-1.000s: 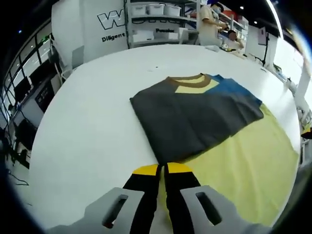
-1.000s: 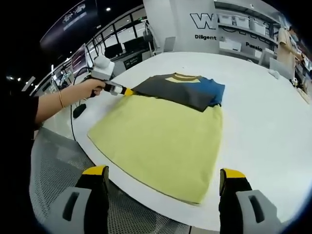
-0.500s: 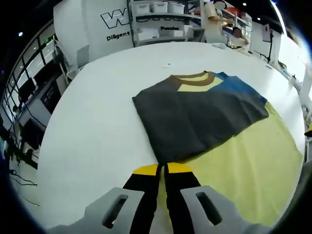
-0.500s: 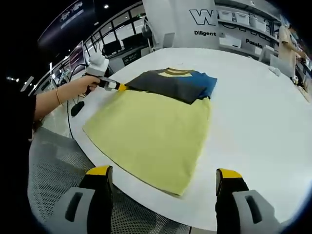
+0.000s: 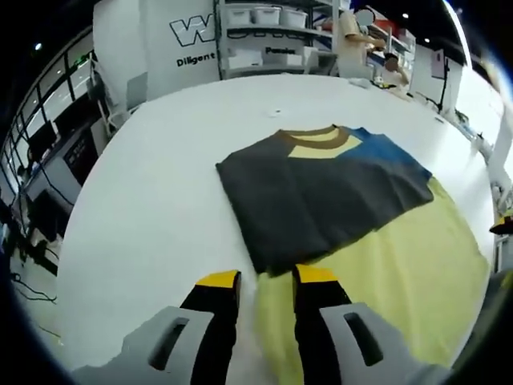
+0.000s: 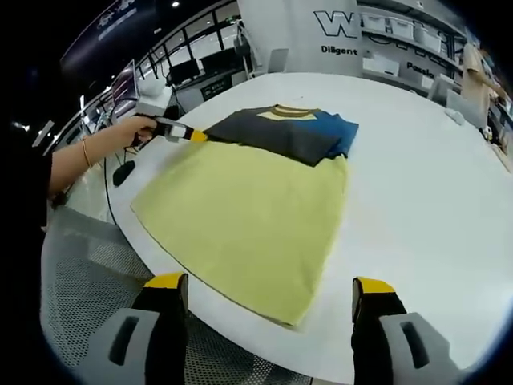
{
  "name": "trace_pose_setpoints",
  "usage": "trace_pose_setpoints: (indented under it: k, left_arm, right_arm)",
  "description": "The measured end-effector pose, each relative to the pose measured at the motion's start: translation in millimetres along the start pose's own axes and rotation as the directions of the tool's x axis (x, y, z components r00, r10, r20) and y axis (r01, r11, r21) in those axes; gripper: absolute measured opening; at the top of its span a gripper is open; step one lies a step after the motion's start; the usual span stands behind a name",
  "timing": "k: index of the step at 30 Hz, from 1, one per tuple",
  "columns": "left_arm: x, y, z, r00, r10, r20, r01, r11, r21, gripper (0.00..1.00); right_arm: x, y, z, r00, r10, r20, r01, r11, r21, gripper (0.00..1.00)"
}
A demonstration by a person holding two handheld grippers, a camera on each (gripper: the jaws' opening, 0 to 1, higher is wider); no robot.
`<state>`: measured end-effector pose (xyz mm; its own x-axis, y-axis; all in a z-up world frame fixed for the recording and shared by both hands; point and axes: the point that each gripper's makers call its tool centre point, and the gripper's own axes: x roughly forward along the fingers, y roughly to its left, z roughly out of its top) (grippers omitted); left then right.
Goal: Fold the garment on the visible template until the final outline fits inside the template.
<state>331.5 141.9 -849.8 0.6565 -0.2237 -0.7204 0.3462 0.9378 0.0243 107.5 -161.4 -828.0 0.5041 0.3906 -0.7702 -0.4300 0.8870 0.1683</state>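
A folded garment [image 5: 321, 192], dark grey with a blue patch and a brown collar, lies across the far end of a pale yellow template [image 5: 393, 281] on the white table [image 5: 144, 200]. My left gripper [image 5: 267, 278] stands open just short of the garment's near corner, with nothing between its jaws. In the right gripper view the same garment [image 6: 280, 132] rests at the far edge of the yellow template [image 6: 240, 216], and the left gripper [image 6: 196, 135] points at its left corner, held by a hand. My right gripper [image 6: 268, 285] hangs wide open over the table's near edge.
Shelves with white bins [image 5: 256, 32] and a white wall with dark lettering [image 5: 192, 40] stand beyond the table. A person [image 5: 353, 36] works at the far right. Perforated grey flooring [image 6: 88, 281] lies below the table's rim. Desks with monitors [image 6: 192, 68] line the left.
My left gripper has opened, letting go of the garment's near corner, and has drawn back slightly. The right gripper stays open and has barely moved.
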Motion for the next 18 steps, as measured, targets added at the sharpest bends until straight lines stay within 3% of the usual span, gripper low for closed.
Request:
trace_pose_setpoints:
  k: [7,18]
  left_arm:
    - [-16,-7.8,5.3,0.998,-0.043,0.040,0.044,0.999,-0.012,0.60]
    - [-41,-23.3,-4.4,0.994,-0.099,0.051,0.099,0.995,0.006,0.97]
  right_arm:
    - [2,5,2.8,1.000,0.015,-0.001,-0.015,1.000,-0.004,0.86]
    - [5,4,-1.7,1.000,-0.001,-0.029,0.001,1.000,0.004,0.87]
